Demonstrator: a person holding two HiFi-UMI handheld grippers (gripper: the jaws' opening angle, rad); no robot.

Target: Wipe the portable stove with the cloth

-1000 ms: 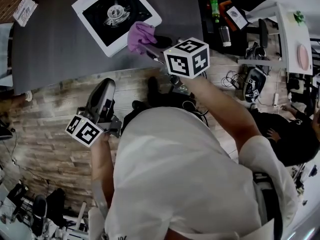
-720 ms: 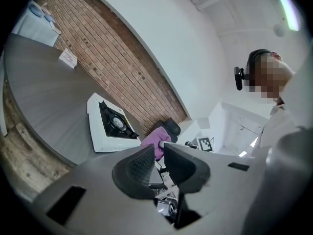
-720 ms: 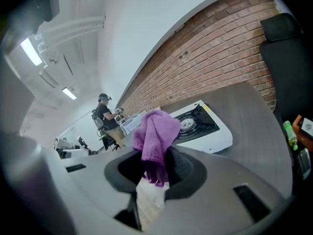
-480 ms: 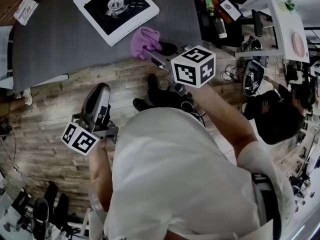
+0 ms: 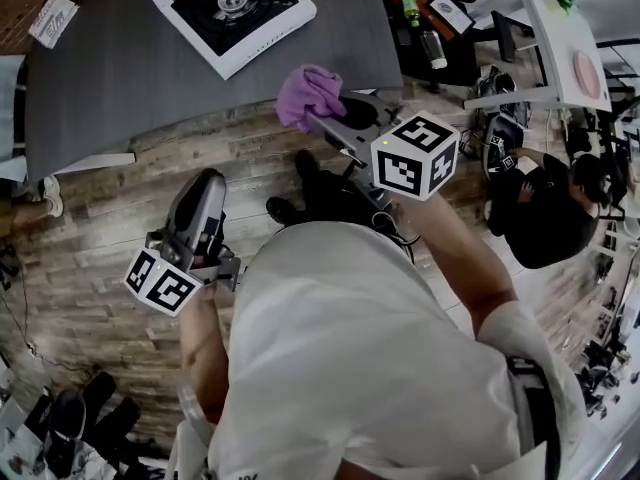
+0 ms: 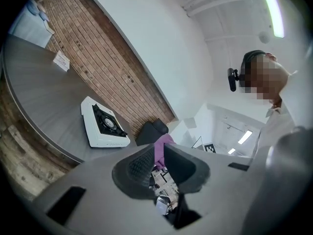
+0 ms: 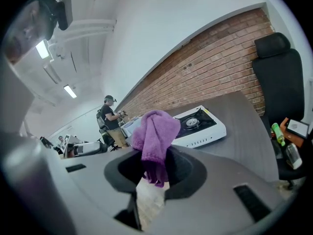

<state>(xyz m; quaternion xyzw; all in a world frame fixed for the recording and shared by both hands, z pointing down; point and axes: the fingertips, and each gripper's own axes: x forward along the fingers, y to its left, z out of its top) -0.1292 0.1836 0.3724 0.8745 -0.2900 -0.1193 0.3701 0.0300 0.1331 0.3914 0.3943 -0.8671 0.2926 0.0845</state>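
**A:** So where does it stand? The right gripper [image 7: 156, 169] is clamped on the cloth [image 7: 155, 133], which bunches up above the jaws with a short tail hanging below them.

**B:** Yes, and in the head view the cloth sits at centre frame, by the lower right edge of the table [image 5: 120, 88]. The stove [image 5: 233, 13] is at upper centre, well apart from it. No wiping is going on as I read it.

**A:** What worries you?

**B:** The grip, first. It looks to pinch only part of the wad, so I think a hard rub could drag the cloth out.

**A:** And the loose folds?

**B:** They could catch on the burner's raised prongs in the middle of the black top and jerk the stove.

**A:** Could the stove slide?

**B:** Probably. It looks light and lies askew on a smooth table, with nothing bracing it. The left gripper [image 6: 159, 164] hangs at lower left of the head view, over the floor [image 5: 90, 248]. Its jaws are drawn close with nothing between them.

**A:** So one-handed wiping might push the stove about.

**B:** That's my guess.
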